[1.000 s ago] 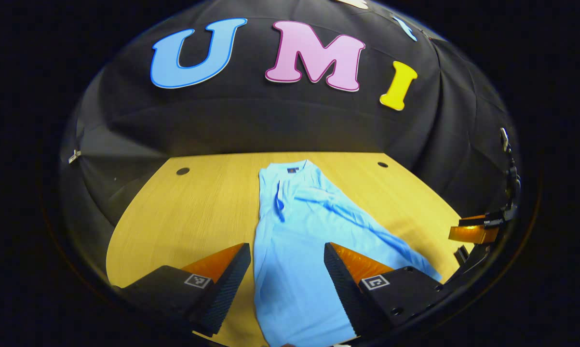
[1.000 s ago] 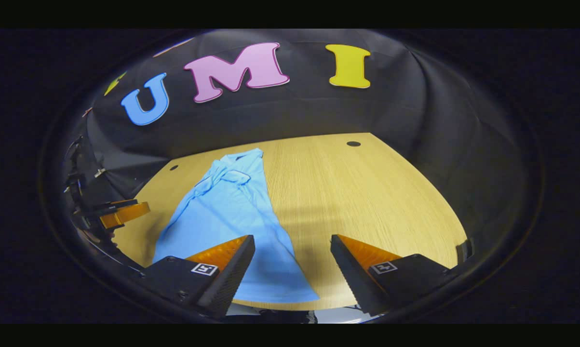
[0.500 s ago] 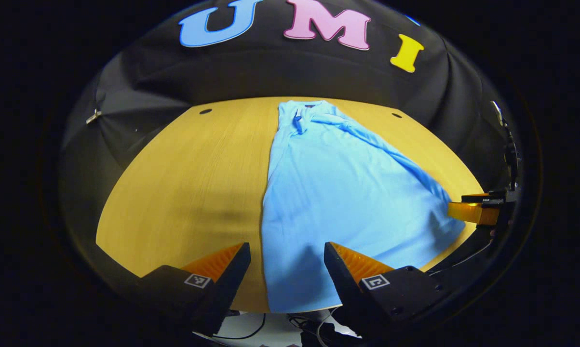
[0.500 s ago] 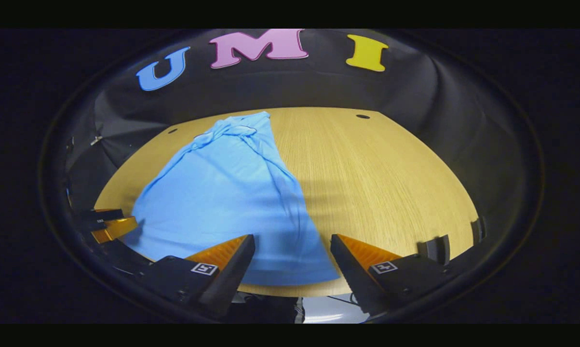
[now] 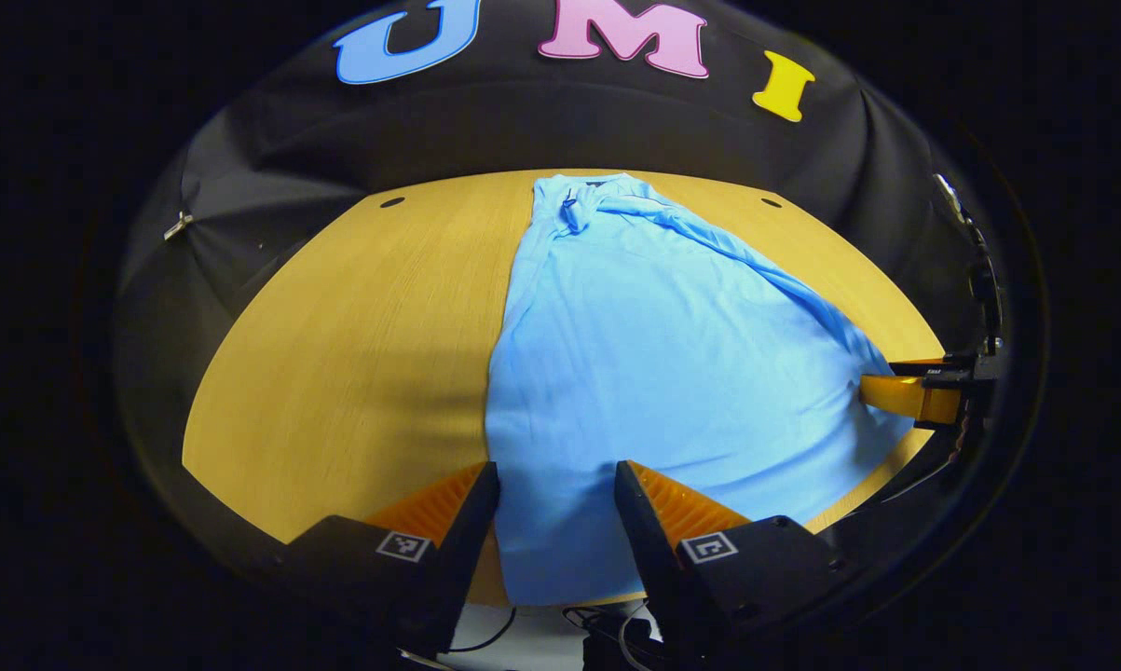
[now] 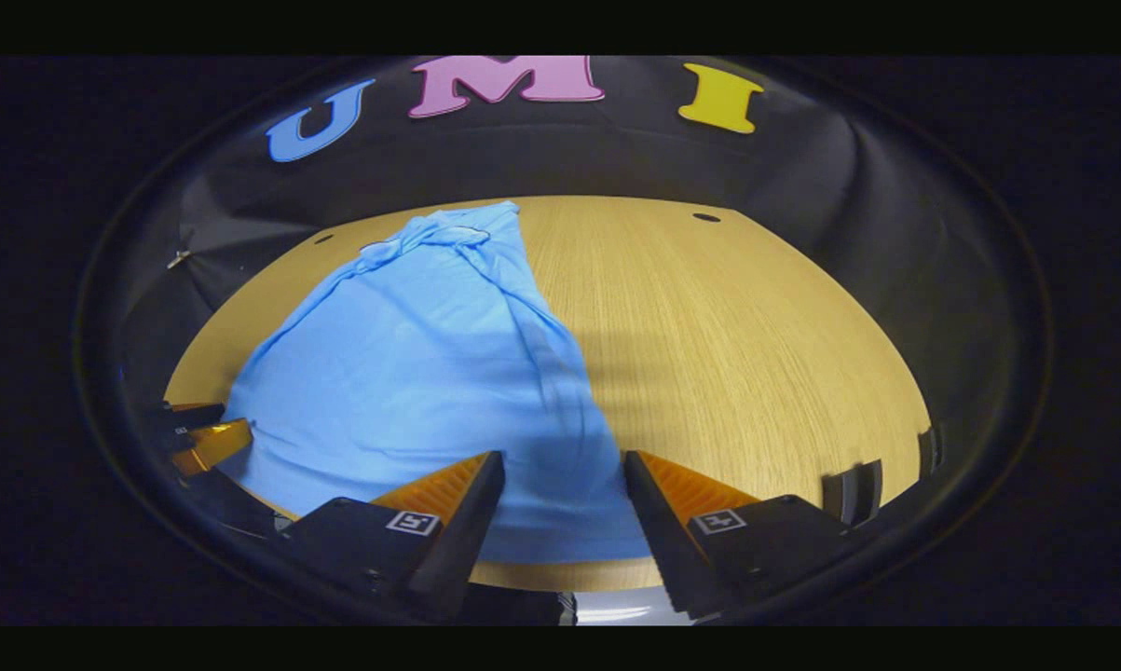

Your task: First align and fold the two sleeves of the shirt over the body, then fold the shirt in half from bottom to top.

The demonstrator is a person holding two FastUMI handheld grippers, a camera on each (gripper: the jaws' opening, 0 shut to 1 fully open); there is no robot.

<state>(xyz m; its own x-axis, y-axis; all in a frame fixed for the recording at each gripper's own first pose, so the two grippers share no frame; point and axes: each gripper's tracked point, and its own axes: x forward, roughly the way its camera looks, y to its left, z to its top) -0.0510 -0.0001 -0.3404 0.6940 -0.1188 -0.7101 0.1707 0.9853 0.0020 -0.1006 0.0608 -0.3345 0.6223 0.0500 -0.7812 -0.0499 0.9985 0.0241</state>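
Left gripper [image 5: 553, 508] has its fingers spread apart, a gap between them, straddling the near left hem corner of the light blue cotton shirt [image 5: 658, 354]; nothing pinched. Right gripper [image 6: 560, 499] is likewise spread, fingers either side of the shirt's near right hem corner [image 6: 411, 373], not clamping cloth. In the left gripper view the right gripper [image 5: 914, 391] shows at the shirt's far right edge; in the right gripper view the left gripper [image 6: 201, 438] sits at the shirt's left edge. The shirt lies flat on the round light wooden table [image 5: 355, 354], sleeves folded in over the body, collar at the far side, hem at the near table edge [image 6: 756, 373].
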